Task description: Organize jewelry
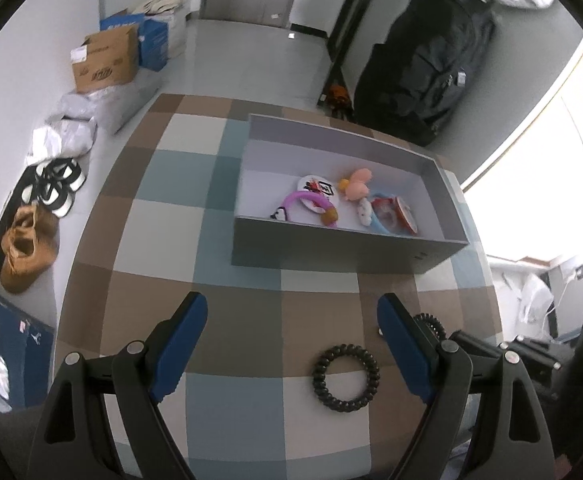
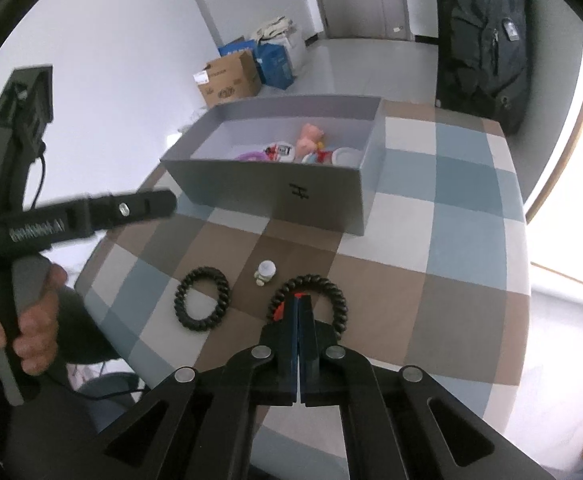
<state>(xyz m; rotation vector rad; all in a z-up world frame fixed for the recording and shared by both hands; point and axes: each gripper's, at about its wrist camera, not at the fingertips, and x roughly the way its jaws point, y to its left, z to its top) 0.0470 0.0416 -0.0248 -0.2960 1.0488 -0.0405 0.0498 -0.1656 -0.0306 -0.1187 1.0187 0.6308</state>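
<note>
A black coil hair tie (image 2: 325, 290) lies on the checked tablecloth (image 2: 443, 216), and my right gripper (image 2: 299, 300) is shut with its tips inside the ring. The ring's near arc is hidden under the fingers, where they seem to pinch it. A second black coil hair tie (image 1: 346, 378) (image 2: 202, 299) lies flat between the fingers of my open left gripper (image 1: 291, 304), untouched. A small white figurine (image 2: 266, 272) stands between the two ties. Beyond them sits a grey box (image 1: 331, 250) (image 2: 267, 188) holding a purple headband (image 1: 307, 200), a pink toy (image 1: 357, 184) and other trinkets.
A hand (image 2: 31, 320) grips the left gripper's handle at the table's left edge. On the floor to the left are cardboard boxes (image 1: 105, 60), shoes (image 1: 55, 188) and bags. A black backpack (image 1: 423, 64) leans behind the table's far right corner.
</note>
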